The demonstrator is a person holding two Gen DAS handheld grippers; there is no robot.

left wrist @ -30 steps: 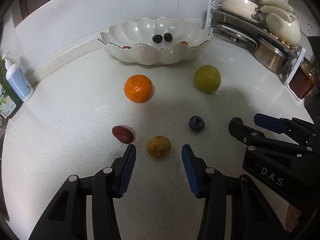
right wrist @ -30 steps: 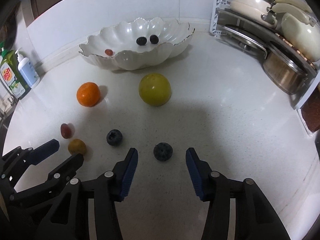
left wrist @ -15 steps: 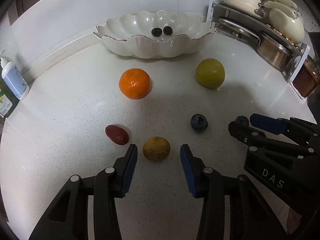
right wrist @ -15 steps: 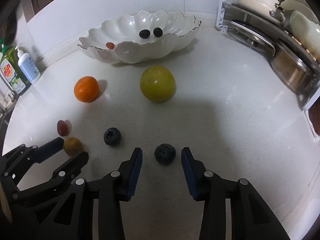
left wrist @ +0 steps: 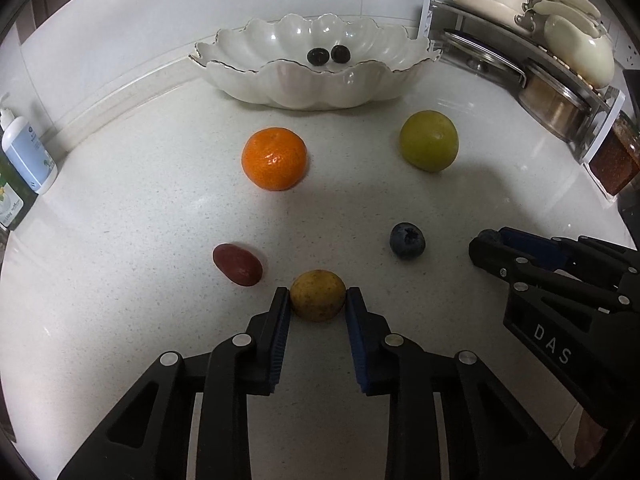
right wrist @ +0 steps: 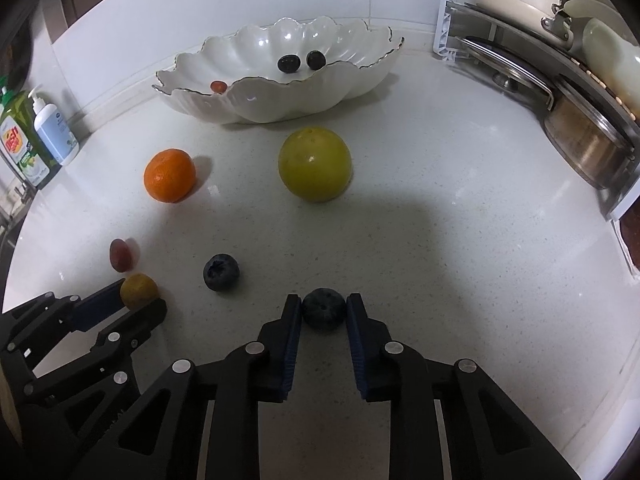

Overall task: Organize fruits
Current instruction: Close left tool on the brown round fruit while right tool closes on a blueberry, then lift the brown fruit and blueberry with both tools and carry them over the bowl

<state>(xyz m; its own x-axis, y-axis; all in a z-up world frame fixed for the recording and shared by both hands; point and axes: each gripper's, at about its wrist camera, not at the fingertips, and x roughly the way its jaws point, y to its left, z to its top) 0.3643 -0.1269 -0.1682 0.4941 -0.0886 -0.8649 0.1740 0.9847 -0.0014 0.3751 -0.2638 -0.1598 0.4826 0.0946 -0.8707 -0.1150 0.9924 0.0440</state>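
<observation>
White speckled counter (left wrist: 120,300) carries the loose fruit, with the scalloped bowl (left wrist: 320,80) at the far side already holding two dark berries and a small red one. Far left stand soap bottles (right wrist: 36,128). Next, near left, lies a red fruit (left wrist: 237,264), and just right of it the left tongs (left wrist: 318,300) are closing on a small yellow fruit (left wrist: 318,295), pads pressing both its sides. Beyond sits an orange (left wrist: 275,158). Right of the yellow fruit a blueberry (left wrist: 407,241) lies free, with a green fruit (left wrist: 429,140) farther off. Rightmost, the right tongs (right wrist: 323,312) are clamped narrow on a second blueberry (right wrist: 323,309), still resting on the counter. A pot rack (right wrist: 560,60) fills the far right corner.

To do this step well, I judge the squeeze should stay gentle, since a berry likely bruises or squirts out. Lift both straight up before heading to the bowl, clear its raised rim, and release low inside so nothing bounces out.
</observation>
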